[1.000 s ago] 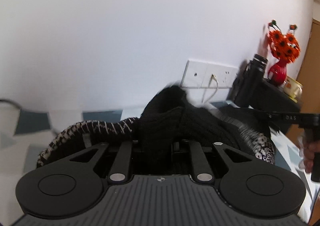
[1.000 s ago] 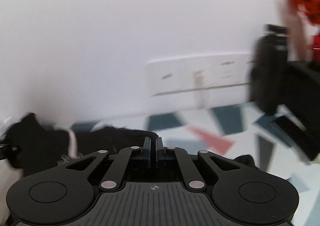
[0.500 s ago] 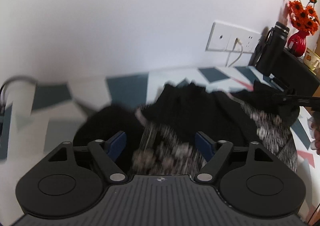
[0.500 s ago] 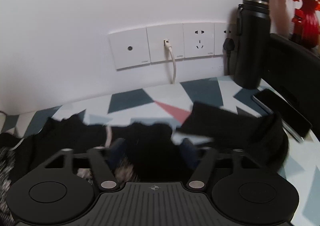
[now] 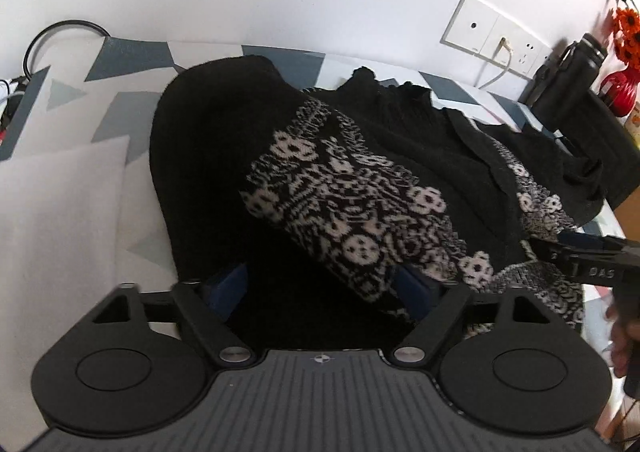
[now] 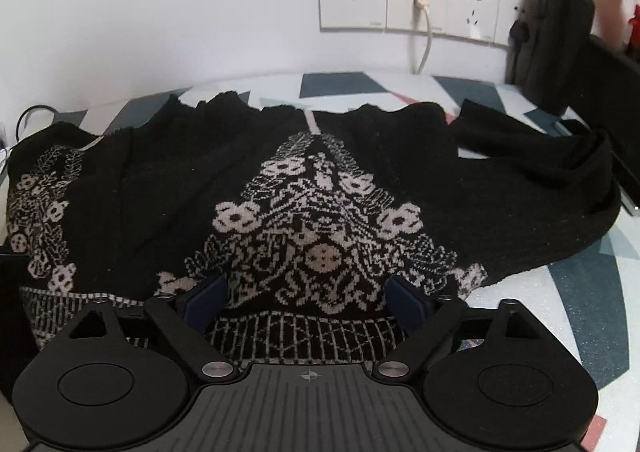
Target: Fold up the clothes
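Knitwear is spread on the patterned tabletop (image 6: 580, 292): the black sweater (image 6: 312, 211) with its white floral panel lies below both grippers; the left gripper (image 5: 320, 284) has just been narrowing slightly yet is seen wide apart, cloth between the pads but unpressed; the right gripper (image 6: 308, 300) has just been opening and nothing is held; a sleeve is draped toward the black bottle (image 6: 548, 23), which, it is judged, could be toppled if that sleeve is dragged; uneven layers could be pinched.
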The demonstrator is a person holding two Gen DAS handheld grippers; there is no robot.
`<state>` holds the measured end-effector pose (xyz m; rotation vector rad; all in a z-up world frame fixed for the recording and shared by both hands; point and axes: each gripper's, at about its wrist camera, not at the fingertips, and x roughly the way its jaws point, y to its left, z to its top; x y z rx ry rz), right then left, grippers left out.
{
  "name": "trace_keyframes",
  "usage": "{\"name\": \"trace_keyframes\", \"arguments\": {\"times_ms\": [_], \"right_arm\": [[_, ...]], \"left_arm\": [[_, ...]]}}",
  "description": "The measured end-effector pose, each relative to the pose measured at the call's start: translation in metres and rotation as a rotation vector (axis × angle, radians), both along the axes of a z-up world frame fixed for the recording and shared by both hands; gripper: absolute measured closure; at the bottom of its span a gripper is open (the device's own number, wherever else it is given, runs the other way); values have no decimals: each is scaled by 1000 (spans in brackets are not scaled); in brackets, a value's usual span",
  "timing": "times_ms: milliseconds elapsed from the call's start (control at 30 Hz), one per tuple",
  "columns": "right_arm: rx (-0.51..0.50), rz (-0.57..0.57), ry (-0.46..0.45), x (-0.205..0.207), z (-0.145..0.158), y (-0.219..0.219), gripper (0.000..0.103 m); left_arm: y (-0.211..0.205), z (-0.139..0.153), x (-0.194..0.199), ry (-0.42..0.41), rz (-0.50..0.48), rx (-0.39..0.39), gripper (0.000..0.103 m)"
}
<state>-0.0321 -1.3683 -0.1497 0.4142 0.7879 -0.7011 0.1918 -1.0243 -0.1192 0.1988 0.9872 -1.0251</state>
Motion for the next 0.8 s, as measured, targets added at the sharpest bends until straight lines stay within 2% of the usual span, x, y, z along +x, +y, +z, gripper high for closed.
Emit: {"name": "trace_keyframes", "arguments": {"times_ms": [233, 400, 533, 700, 733, 800], "right_arm": [[-18, 51, -2, -9, -2, -3, 12], [-24, 95, -7, -19, -3, -7, 11], [-19, 134, -2, -31, -2, -14, 11], [-29, 204, 52, -58, -4, -23, 11], [9, 186, 41, -66, -6, -30, 9], [16, 191, 33, -79, -6, -35, 10]], "left_arm": [[1, 0, -9, -17, -7, 9, 32], [1, 3, -23, -8, 26, 37, 35], [0, 6, -44, -20, 54, 69, 36], [5, 6, -72, -14, 116, 84, 36], [5, 6, -79, -17, 122, 87, 36], [6, 7, -90, -25, 135, 94, 36]]}}
